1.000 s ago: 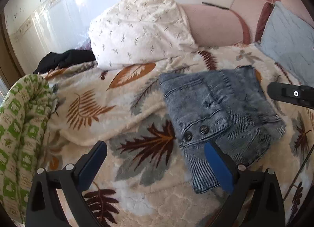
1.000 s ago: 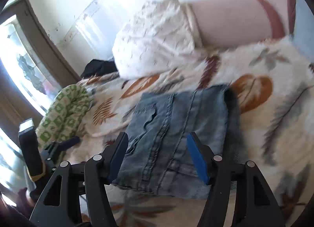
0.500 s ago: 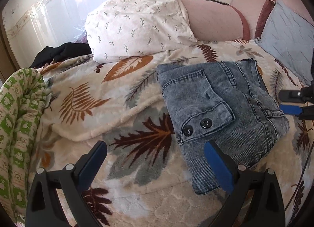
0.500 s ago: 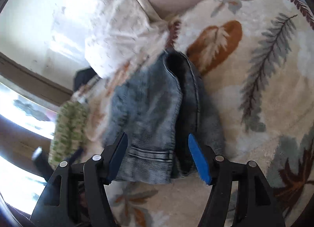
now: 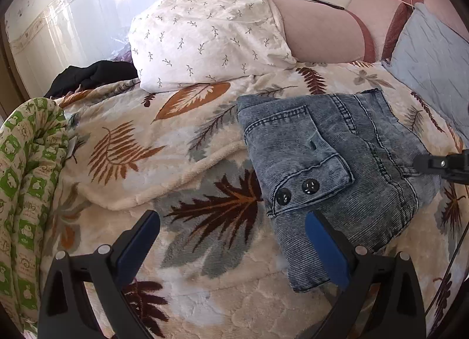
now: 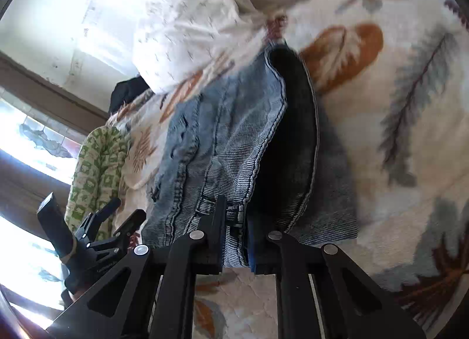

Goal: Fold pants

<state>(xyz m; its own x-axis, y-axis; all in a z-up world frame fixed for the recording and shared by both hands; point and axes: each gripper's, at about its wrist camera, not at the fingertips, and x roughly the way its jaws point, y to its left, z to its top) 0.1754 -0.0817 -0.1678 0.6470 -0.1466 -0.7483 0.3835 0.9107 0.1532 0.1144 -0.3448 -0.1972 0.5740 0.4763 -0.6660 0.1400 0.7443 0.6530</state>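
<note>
Folded blue denim pants [image 5: 322, 157] lie on the leaf-patterned blanket [image 5: 181, 163], with a buttoned pocket flap on top. My left gripper [image 5: 231, 221] hovers open over the blanket by the pants' near-left corner, nothing between its blue pads. In the right wrist view, my right gripper [image 6: 236, 216] has its jaws closing tight on the near edge of the pants [image 6: 222, 134], and denim is pinched between the pads. The dark inside of the fold gapes open beside it. From the left wrist view the right gripper [image 5: 439, 163] touches the pants' right edge.
A white sprigged pillow [image 5: 205, 34] and a pink bolster [image 5: 322, 34] lie at the head of the bed, and a pale blue cushion [image 5: 433, 57] at the right. A green patterned quilt [image 5: 26, 180] bunches at the left edge. A black garment [image 5: 91, 75] lies behind it.
My right gripper came down, rolled, and shut on the near edge of the pants; its jaws stood wide before. The left gripper stayed in place and open.
</note>
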